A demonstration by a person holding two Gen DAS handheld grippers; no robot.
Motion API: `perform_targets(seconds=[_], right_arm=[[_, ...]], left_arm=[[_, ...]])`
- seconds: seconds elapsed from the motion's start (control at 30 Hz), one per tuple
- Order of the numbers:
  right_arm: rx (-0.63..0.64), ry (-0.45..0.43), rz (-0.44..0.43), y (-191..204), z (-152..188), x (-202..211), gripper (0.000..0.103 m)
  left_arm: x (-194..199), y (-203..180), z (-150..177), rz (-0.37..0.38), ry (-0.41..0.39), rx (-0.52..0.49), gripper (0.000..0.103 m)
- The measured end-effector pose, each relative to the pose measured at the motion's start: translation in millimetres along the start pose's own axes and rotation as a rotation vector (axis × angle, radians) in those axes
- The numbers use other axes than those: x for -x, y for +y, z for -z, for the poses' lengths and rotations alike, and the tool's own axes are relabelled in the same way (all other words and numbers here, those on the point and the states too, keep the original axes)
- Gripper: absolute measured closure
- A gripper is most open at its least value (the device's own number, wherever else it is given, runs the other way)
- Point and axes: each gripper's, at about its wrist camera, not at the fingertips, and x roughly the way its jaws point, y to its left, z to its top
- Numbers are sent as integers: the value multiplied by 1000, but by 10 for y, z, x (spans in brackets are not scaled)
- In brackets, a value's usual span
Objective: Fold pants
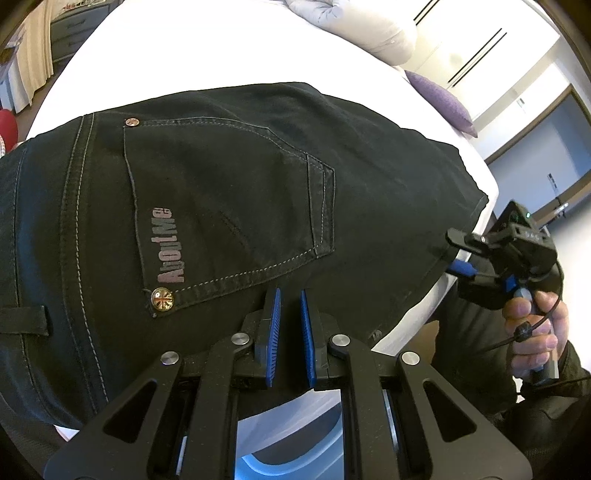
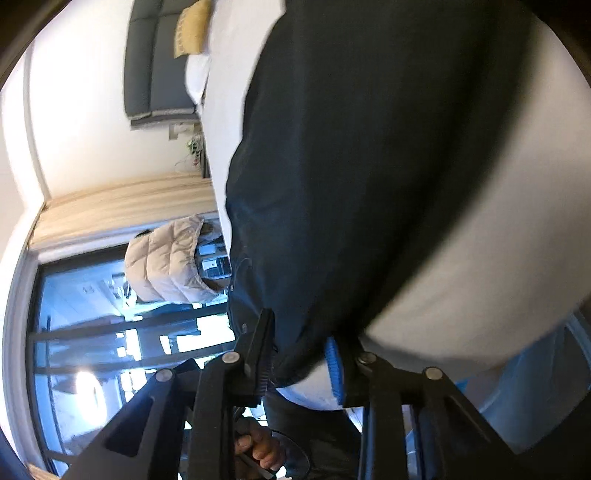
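Note:
Black jeans (image 1: 236,192) lie flat on a white bed (image 1: 207,40), back pocket with "AboutMe" print facing up. My left gripper (image 1: 290,295) hovers just above the jeans near the waistband, its blue pads slightly apart with nothing between them. My right gripper (image 1: 452,254) shows at the right edge of the jeans, turned on its side, jaws open around the fabric edge. In the right wrist view the jeans (image 2: 369,166) fill the frame and the right gripper (image 2: 299,339) has its jaws apart with the jeans' edge and the sheet between them.
A white duvet (image 1: 354,22) and a purple pillow (image 1: 439,99) lie at the far end of the bed. A grey headboard (image 2: 155,59) and a beige puffer jacket (image 2: 166,262) by a window show beyond the bed.

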Motion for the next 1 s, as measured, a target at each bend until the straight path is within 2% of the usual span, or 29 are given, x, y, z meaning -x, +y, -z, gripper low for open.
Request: perform_targets(seconds=[0.03, 0.07, 0.13, 0.23, 0.3, 0.37, 0.43, 0.6, 0.7, 0.9, 1.0], right_arm=[[6, 6, -2, 13, -9, -24, 76], [-4, 8, -5, 10, -28, -34, 84], [-53, -15, -33, -82, -90, 24, 87], [-173, -124, -124, -374, -221, 315, 92], [-191, -201, -128, -486, -287, 533, 100], [-197, -253, -115, -562, -305, 715, 100], [-185, -270, -90, -574, -270, 787, 101], [-172, -281, -73, -532, -222, 786, 101], [-123, -272, -46, -442, -289, 796, 99], [-188, -390, -78, -573, -592, 1129, 100], [-214, -420, -97, -654, -666, 1254, 101]], left_arm=[[0, 1, -3, -1, 2, -3, 92], [-4, -4, -10, -2, 4, -4, 92], [-11, -5, -15, 1, 5, -5, 92], [-22, 0, -16, 5, 7, -2, 92], [-31, -1, -20, 5, 11, -6, 92], [-35, 4, -22, 6, 14, -7, 92], [-41, 3, -28, 7, 18, -10, 92], [-42, -6, -33, 2, 21, -12, 92], [-48, 4, -26, 5, 16, -4, 92], [-46, 0, -19, 3, 19, -10, 92], [-46, 2, -20, 2, 17, -6, 92]])
